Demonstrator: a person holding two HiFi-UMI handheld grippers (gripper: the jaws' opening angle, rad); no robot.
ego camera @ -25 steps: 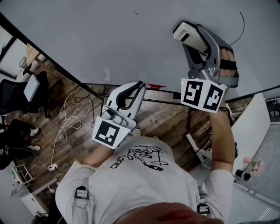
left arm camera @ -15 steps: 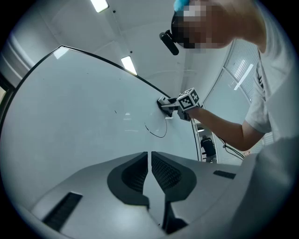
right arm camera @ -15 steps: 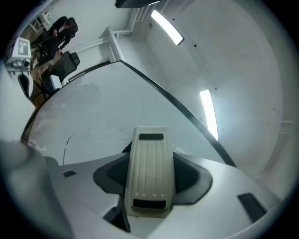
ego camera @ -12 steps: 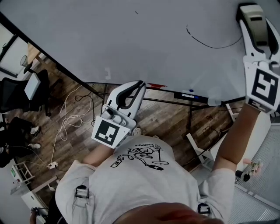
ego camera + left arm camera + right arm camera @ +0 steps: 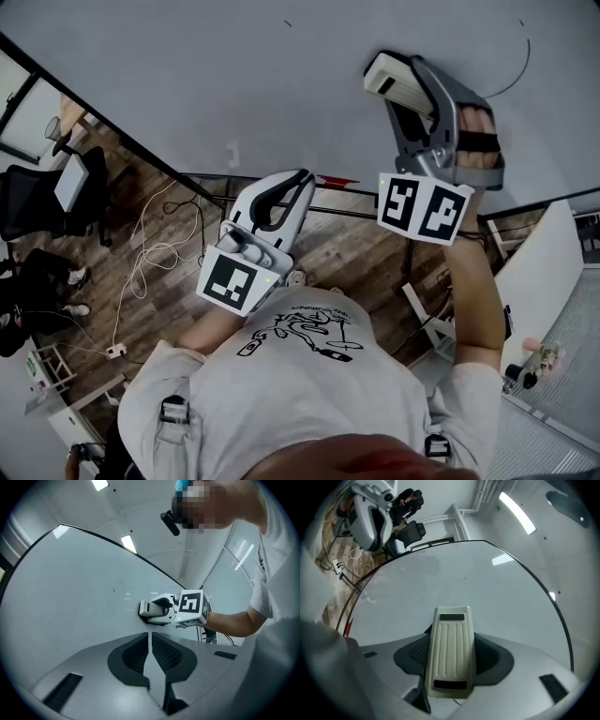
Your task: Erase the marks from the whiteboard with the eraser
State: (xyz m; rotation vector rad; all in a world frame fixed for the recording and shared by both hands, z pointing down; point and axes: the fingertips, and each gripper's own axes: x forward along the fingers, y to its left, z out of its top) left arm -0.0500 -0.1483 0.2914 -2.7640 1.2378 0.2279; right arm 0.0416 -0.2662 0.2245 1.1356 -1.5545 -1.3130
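Note:
The whiteboard (image 5: 216, 75) fills the top of the head view. A cream ribbed eraser (image 5: 392, 77) is pressed flat against it, and my right gripper (image 5: 412, 92) is shut on it. In the right gripper view the eraser (image 5: 451, 644) lies between the jaws, facing the board (image 5: 487, 597). A thin black curved mark (image 5: 515, 77) shows right of the eraser, and a tiny dash (image 5: 288, 23) sits higher up. My left gripper (image 5: 284, 195) hangs below the board's lower edge, shut and holding nothing. In the left gripper view its jaws meet, and the eraser (image 5: 151, 609) is seen beyond them.
Below the board runs a black frame rail with a red marker (image 5: 334, 182). Wooden floor, white cables (image 5: 150, 253), an office chair (image 5: 42, 202) and a seated person's legs (image 5: 37, 291) are on the left. White furniture (image 5: 548, 272) stands at the right.
My right gripper carried the eraser far to the upper right across the board, uncovering a long black line, then came back left to the middle. The left gripper stayed still.

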